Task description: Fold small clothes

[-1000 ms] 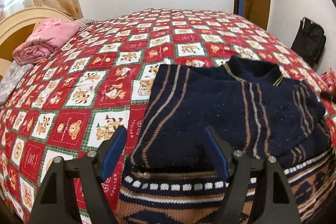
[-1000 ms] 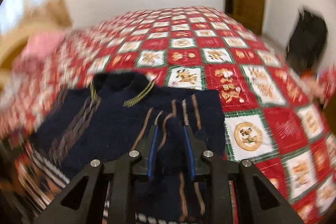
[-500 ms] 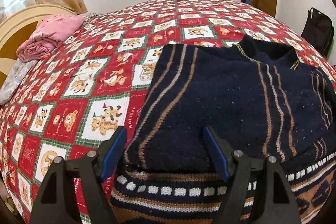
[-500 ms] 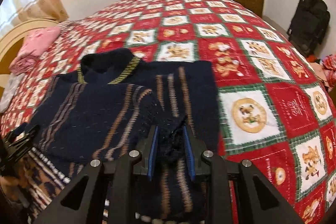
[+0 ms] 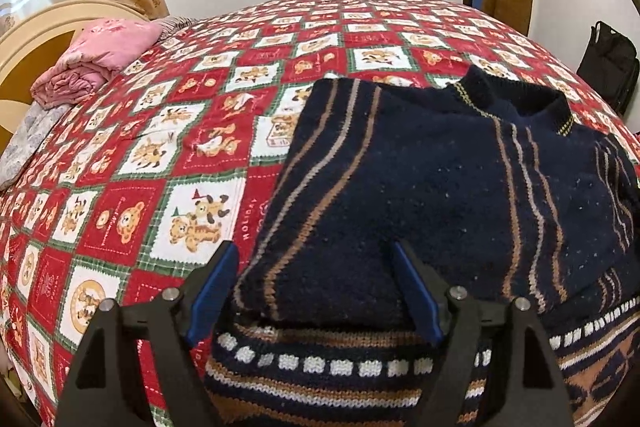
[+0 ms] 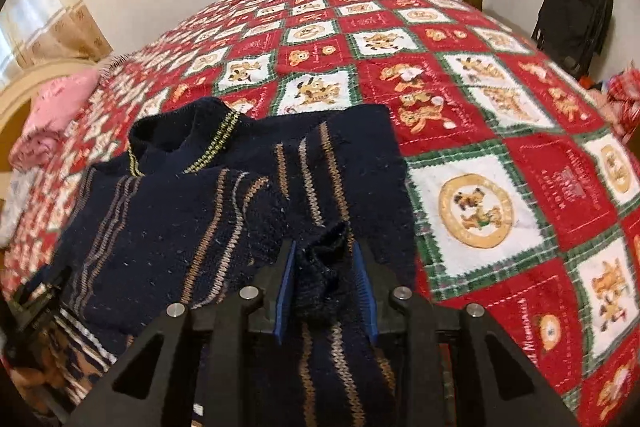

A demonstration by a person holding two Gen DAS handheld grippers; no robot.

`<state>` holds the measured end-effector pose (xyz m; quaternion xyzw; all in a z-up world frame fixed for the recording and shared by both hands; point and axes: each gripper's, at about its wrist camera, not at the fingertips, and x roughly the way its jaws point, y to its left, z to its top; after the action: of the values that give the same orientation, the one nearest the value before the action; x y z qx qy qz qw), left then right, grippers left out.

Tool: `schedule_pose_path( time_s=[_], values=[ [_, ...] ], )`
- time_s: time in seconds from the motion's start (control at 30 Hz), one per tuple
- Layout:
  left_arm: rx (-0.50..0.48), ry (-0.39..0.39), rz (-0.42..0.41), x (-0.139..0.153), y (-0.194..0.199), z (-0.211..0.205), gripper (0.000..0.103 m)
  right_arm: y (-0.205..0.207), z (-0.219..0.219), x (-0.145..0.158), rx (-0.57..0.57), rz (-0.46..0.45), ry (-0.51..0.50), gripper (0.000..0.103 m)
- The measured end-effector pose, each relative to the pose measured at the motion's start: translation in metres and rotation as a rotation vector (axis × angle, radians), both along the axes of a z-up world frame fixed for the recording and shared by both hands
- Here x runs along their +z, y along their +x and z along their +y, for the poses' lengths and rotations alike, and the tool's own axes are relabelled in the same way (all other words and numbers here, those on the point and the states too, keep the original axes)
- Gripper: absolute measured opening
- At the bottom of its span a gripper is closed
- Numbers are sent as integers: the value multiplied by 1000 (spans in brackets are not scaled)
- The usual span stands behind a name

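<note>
One sweater (image 5: 440, 187), two hand-held grippers (image 5: 314, 259)

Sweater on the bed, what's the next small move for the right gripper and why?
Probably lower the sleeve onto the sweater and open the right gripper. It is shut on that sleeve over the sweater's body, while the left gripper hangs open.

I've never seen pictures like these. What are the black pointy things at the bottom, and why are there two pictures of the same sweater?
Those are grabber tools, one in each of a person's hands. Each has a small camera looking along its two fingers, so you get two pictures. A navy striped sweater lies on a bed with a red teddy-bear quilt. The left gripper is open over the sweater, pinching nothing. The right gripper is closed on a bunch of the sweater's knit. A folded pink blanket sits by the headboard.
</note>
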<state>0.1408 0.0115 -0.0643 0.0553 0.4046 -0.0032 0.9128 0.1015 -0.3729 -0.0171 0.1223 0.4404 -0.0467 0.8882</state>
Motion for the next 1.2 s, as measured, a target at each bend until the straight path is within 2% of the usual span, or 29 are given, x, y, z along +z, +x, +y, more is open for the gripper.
schedule_pose_path(
  time_s=[0.03,0.07,0.13,0.27,0.4,0.5,0.53,0.63,0.77,0.83,0.93,1.0,1.1,1.2],
  values=[
    [1,1,1,0,0,0,81,1,0,0,6,2,-3,24],
    [1,2,1,0,0,0,81,3,3,1,27,7,-15,8],
    [1,10,5,0,1,0,82,1,11,11,56,-23,-78,8],
    [12,7,13,-1,3,2,85,-16,9,48,1,-176,-195,6],
    [28,5,12,-3,3,2,88,-10,5,39,6,-135,-310,6],
    [30,27,5,-3,3,0,89,-2,-17,9,2,-22,-253,6],
    [28,33,5,-2,2,0,89,-6,-27,3,-38,-5,-258,6],
    [27,36,5,-2,3,0,90,-28,-39,17,-104,-89,-236,6],
    [44,31,-2,-3,2,0,91,-43,-12,34,-13,-161,-176,7],
    [43,35,-5,-3,1,-1,91,-40,15,32,75,-152,-166,7],
    [30,42,-1,-2,1,0,91,-33,39,15,134,-93,-157,7],
    [19,44,1,-1,-1,2,92,-25,42,-5,121,-25,-140,7],
    [20,53,-5,-1,-4,5,98,-25,35,-14,80,-55,-85,7],
    [25,11,11,-3,-2,12,99,-24,27,-15,49,-66,-22,7]
  ],
)
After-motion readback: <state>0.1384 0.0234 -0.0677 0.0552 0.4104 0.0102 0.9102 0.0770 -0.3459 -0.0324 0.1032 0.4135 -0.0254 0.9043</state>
